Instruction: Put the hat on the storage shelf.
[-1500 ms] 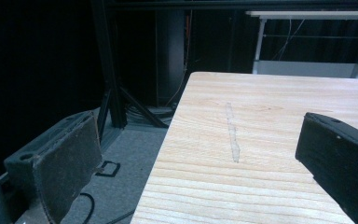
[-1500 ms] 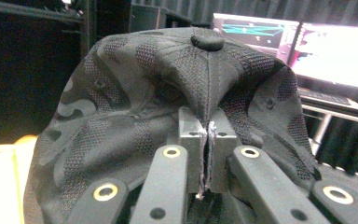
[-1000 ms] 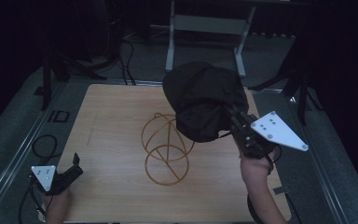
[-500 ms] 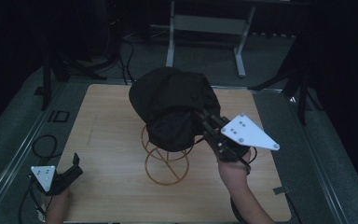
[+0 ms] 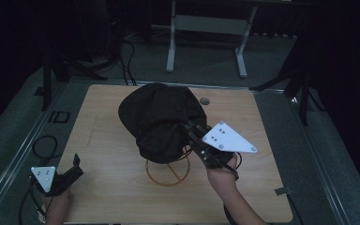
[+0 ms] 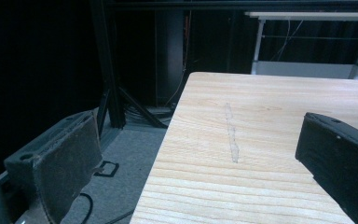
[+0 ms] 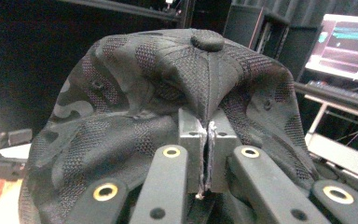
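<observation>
High view: I count one black cap point(image 5: 161, 119), one wire stand point(image 5: 168, 169) beneath it, one table point(image 5: 112, 136). My right gripper point(image 5: 191, 130) pinches cap above stand.
Left gripper view: left gripper point(image 6: 200, 154) jaws spread, at table corner.
Right gripper view: jaws pressed together on cap fabric.

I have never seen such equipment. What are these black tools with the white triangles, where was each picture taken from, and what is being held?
A person holds a two-jaw gripper in each hand. One picture is from a fixed camera above the wooden table. The other two are from cameras riding on the grippers, looking along their jaws. The right gripper is shut on the fabric of a dark cap, holding it over a wire stand on the table. The left gripper waits open and holds nothing at the table's near left corner; its own view looks across bare wood between its jaws.
</observation>
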Motion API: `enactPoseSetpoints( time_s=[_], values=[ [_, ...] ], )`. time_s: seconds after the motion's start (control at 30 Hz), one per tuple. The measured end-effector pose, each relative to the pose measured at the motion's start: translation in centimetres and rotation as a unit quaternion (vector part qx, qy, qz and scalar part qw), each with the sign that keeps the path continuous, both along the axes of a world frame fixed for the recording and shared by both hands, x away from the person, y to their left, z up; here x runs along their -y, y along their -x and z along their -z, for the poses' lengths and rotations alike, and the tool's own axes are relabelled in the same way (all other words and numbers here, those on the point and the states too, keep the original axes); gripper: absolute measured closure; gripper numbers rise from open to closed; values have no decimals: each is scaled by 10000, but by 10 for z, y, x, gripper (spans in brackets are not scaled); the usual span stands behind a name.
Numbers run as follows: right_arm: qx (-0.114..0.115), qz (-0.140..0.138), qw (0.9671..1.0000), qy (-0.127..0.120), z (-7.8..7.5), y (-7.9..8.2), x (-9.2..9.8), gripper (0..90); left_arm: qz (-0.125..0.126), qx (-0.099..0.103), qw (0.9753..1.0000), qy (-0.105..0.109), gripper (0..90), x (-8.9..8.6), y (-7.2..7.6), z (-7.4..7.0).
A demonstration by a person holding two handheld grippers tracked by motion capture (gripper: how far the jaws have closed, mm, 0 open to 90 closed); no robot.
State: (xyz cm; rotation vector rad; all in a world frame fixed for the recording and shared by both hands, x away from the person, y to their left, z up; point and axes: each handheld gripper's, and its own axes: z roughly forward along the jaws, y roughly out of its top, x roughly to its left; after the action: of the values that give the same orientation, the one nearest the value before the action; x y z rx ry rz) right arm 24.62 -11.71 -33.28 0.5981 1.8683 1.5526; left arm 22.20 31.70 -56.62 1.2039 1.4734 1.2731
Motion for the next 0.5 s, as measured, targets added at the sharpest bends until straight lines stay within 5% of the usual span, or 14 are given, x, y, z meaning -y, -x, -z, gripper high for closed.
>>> enactPoseSetpoints(
  time_s=[0.5],
  values=[
    [-547, 95, 9983, 182, 42, -11, 7, 874, 21, 11, 10000, -18, 5, 0, 0, 0]
  ],
)
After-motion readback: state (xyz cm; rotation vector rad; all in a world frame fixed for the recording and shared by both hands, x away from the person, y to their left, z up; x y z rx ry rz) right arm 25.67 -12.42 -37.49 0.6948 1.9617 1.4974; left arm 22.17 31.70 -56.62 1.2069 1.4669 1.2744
